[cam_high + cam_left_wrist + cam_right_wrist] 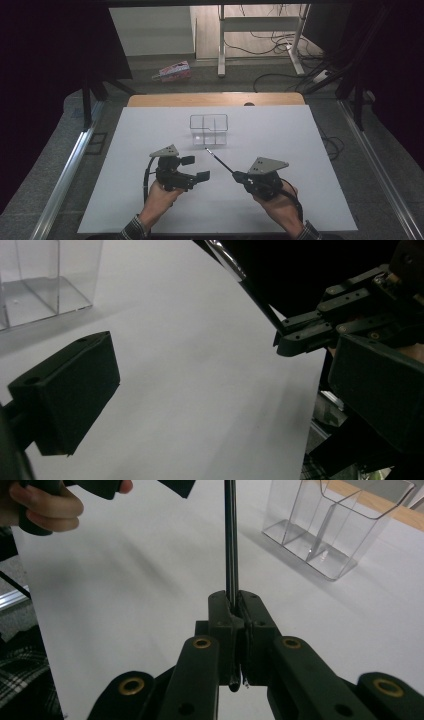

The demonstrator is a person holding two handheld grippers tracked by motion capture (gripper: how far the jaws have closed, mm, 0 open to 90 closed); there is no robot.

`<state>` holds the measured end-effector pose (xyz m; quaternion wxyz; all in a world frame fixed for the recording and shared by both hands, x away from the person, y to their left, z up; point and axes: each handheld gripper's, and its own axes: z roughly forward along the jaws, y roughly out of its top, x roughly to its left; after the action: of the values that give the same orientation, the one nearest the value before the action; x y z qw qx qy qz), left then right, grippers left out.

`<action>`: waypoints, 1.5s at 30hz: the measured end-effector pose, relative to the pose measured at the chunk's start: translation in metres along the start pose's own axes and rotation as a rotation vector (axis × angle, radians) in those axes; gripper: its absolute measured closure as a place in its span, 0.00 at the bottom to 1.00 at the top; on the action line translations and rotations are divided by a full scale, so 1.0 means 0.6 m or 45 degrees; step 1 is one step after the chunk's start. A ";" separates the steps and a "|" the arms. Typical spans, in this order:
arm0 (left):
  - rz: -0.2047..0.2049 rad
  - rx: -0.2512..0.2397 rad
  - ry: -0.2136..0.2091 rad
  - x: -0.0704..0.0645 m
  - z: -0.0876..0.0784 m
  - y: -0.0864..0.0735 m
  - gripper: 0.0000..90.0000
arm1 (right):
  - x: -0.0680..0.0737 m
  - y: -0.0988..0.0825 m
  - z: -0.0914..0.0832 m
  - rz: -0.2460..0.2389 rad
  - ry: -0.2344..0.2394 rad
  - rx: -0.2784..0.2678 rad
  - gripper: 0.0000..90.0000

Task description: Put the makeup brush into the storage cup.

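white sheeting covers the bench (pixel 150 210), cables strewn on the floor behind. right gripper (pixel 236 176) has its jaws clamped on a thin dark rod (pixel 219 161), tip aimed at the clear divided holder (pixel 209 129) ahead. left gripper (pixel 196 168) idles, jaws wide. next, likely: tilt rod upright, lower into a compartment. no legible writing.

- My white board (pixel 150 200) lies over a wooden tabletop (pixel 215 99), whose far edge peeks out behind it.
- On the floor beyond I see a pink, patterned package (pixel 173 71), possibly a carton; it's too small to tell.
- A white desk frame (pixel 260 25) stands further back, with black cables (pixel 280 75) trailing beside it.
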<state>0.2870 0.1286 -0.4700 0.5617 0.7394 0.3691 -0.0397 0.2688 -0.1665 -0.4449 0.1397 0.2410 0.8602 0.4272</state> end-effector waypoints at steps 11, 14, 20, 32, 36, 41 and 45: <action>-0.007 0.013 -0.058 -0.011 0.017 0.008 0.20 | 0.016 0.002 0.007 0.020 0.027 -0.050 0.94; -0.007 0.010 -0.082 -0.013 0.020 0.010 0.29 | 0.020 0.003 0.008 0.019 0.035 -0.063 0.94; -0.027 0.002 -0.123 -0.013 0.021 0.010 0.56 | 0.025 0.003 0.013 0.021 0.048 -0.071 0.94; -0.115 -0.034 -0.234 -0.005 0.017 0.007 0.87 | 0.032 0.000 0.025 0.017 0.099 -0.061 0.94; -0.120 -0.022 -0.257 -0.009 0.018 0.008 0.95 | 0.031 0.000 0.032 0.021 0.109 -0.029 0.91; -0.103 -0.012 -0.212 -0.009 0.011 0.011 0.95 | 0.023 -0.002 0.032 0.054 0.125 -0.018 0.76; -0.039 0.047 -0.140 -0.013 0.007 0.014 0.95 | 0.018 -0.002 0.030 0.062 0.133 0.007 0.61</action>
<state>0.2878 0.1204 -0.4611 0.5668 0.7406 0.3481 -0.0955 0.2674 -0.1497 -0.4569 0.0837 0.2395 0.8614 0.4400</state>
